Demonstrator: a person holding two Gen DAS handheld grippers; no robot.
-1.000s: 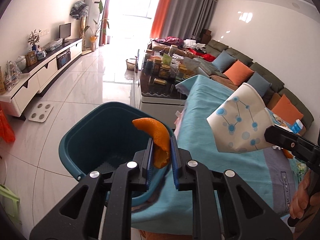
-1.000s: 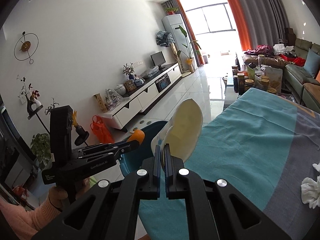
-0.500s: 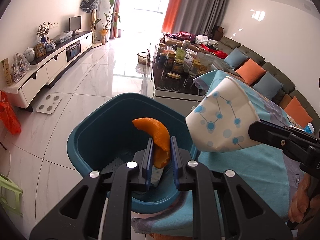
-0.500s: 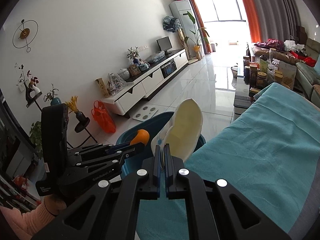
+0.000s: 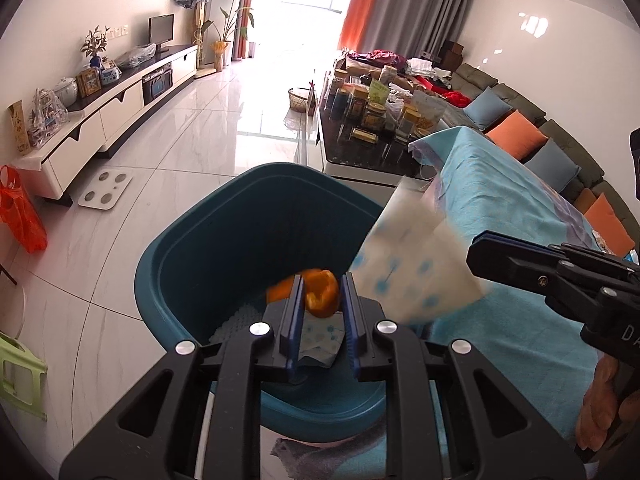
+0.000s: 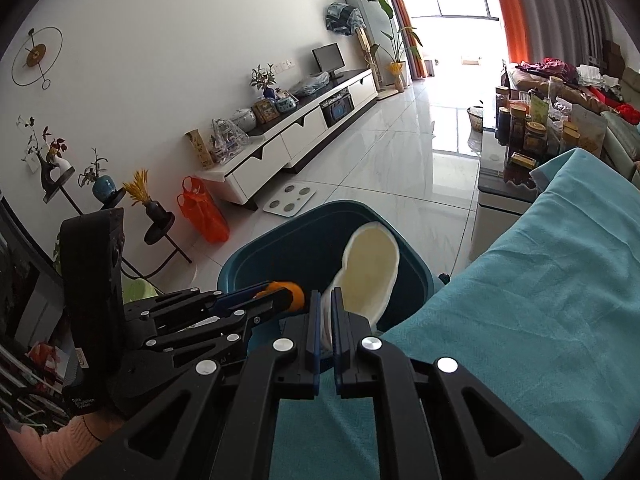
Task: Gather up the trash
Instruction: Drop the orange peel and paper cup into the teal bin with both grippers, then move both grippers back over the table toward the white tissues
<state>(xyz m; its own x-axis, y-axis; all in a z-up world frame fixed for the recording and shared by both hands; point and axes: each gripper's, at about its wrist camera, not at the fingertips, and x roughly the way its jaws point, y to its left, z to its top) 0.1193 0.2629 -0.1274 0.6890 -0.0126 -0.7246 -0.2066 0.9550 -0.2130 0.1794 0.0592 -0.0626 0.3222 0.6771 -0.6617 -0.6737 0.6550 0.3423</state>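
Closest, at the left gripper (image 5: 320,280): clenches its blue pads on a curled piece of orange fruit peel (image 5: 320,298), blurred, and holds it over the mouth of a deep teal plastic trash bin (image 5: 240,240). Just beside, at the right gripper (image 6: 326,300): is opening its jaws, with the flattened wall of a white paper cup with blue dots (image 6: 372,272) between the pads, tilted above the bin's near rim. Deeper, on the bin's bottom, a crumpled dotted paper scrap (image 5: 320,340). Under the right gripper, a turquoise table cloth (image 6: 520,320). Farther, glossy white floor tiles (image 5: 200,140) and a long white TV cabinet (image 5: 108,116).
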